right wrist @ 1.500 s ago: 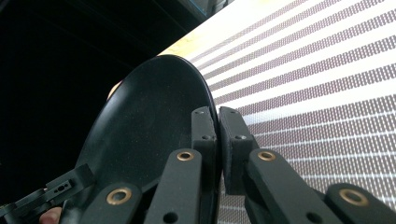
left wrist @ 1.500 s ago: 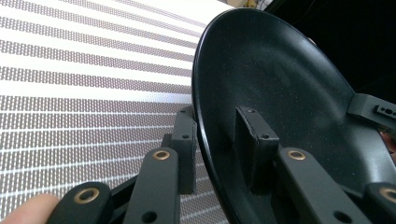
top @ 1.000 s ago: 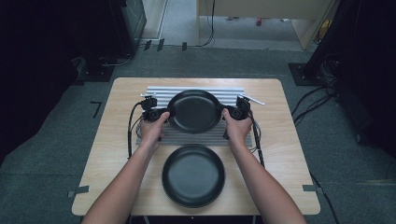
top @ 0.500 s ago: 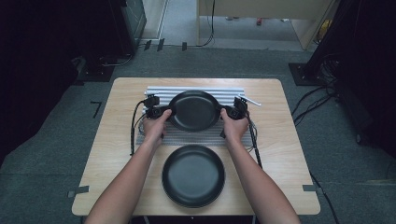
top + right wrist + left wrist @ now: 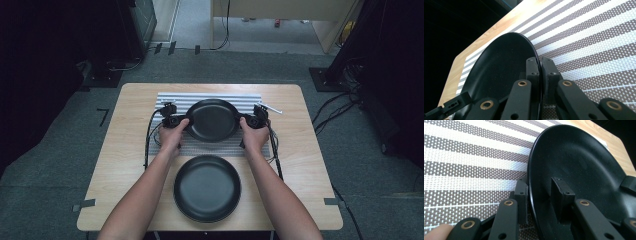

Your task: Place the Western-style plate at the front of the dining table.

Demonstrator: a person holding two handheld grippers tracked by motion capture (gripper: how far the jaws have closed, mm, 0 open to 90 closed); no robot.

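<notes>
A black plate (image 5: 212, 120) is held over the striped placemat (image 5: 200, 148) at the table's far middle. My left gripper (image 5: 181, 121) is shut on its left rim and my right gripper (image 5: 245, 121) on its right rim. In the left gripper view the gripper (image 5: 539, 187) straddles the plate (image 5: 579, 165), one pad outside the rim and one inside. In the right gripper view the gripper (image 5: 541, 65) pinches the thin rim of the plate (image 5: 501, 67). I cannot tell whether the plate touches the mat (image 5: 474, 165). A second black plate (image 5: 207, 188) lies flat near the front edge.
The wooden table (image 5: 125, 150) has bare wood left and right of the mat. Cables (image 5: 148, 145) trail from both grippers across it. A short white stick (image 5: 272, 108) lies at the mat's far right corner. Dark equipment stands around the table.
Both hands and the held plate have sunk a little toward the mat. The grips and the front plate are unchanged.
</notes>
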